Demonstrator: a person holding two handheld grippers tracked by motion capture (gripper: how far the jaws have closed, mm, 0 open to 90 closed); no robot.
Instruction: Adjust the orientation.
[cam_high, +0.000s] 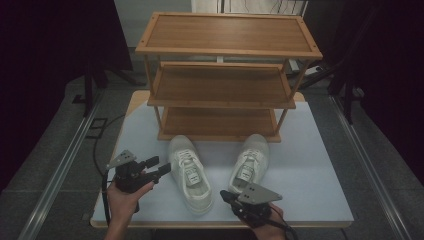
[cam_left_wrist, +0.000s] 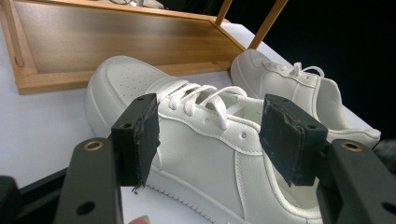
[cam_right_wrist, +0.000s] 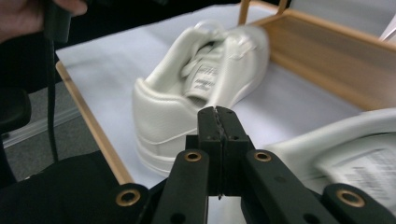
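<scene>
Shoes, a white pair, lay side by side on the bench (cam_high: 320, 190), toes toward the wooden rack (cam_high: 220, 85) behind them, apparently waiting to be shelved. Farthest left, the left claw (cam_high: 161, 166) hovered low, its jaws standing wide with nothing between them; its black pads (cam_left_wrist: 140, 135) framed the left shoe (cam_high: 190, 175) just ahead, and they touched no leather. I judged that the spread was meant to take the shoe's body across its side. That shoe was plain white leather with a perforated toe cap, flat white laces, stitched panels and a pale ribbed sole, lying just in front of the rack's lowest tray. Next along, the right shoe (cam_high: 250, 162) matched it, with a printed label on its tongue, and stood a little apart from its mate. Just behind its heel, near the bench's front edge, was the right claw (cam_high: 226, 195), jaws pressed fully together on nothing, the heel just ahead of its tips. Closed like that, it seemed merely to be travelling into position, not ready to grasp.
</scene>
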